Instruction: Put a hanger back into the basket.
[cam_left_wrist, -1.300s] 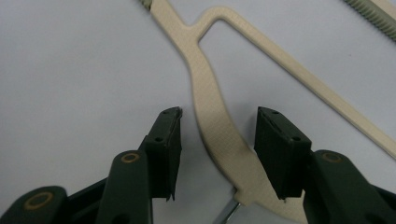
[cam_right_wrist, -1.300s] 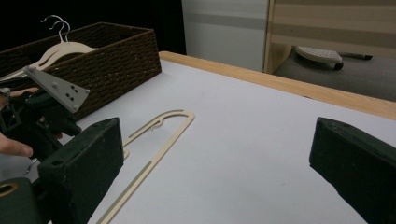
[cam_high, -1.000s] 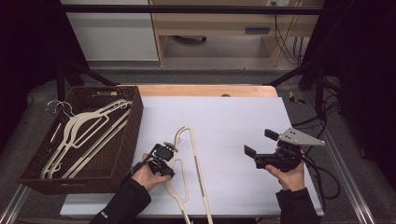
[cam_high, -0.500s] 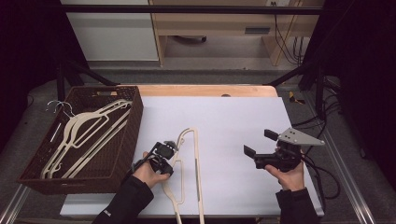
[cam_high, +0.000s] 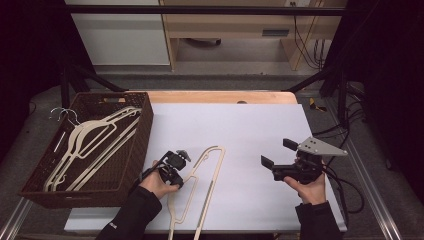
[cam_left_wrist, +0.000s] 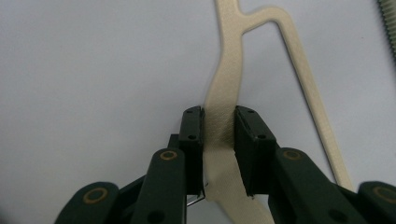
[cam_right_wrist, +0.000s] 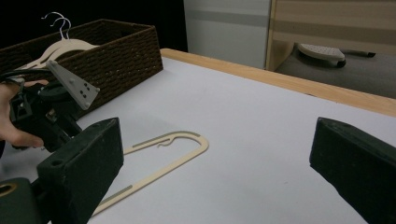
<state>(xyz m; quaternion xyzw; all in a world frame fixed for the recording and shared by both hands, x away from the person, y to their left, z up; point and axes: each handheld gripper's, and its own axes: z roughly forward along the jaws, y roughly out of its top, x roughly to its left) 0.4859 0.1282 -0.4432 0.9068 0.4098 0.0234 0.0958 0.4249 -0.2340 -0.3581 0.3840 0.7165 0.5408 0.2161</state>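
The hanger (cam_high: 197, 192) lies flat on the white desk (cam_high: 240, 130), just right of the basket (cam_high: 142, 132), and the left gripper (cam_left_wrist: 218, 128) has just been closing, its pads now pressed on the flat beige arm near the neck. It looks light, stiff and thin, probably smooth enough to pivot in a narrow pinch, so a hold close to the neck, where the band is widest, seems sound. The right gripper (cam_high: 278, 156) hangs wide apart and empty, well off to the side.
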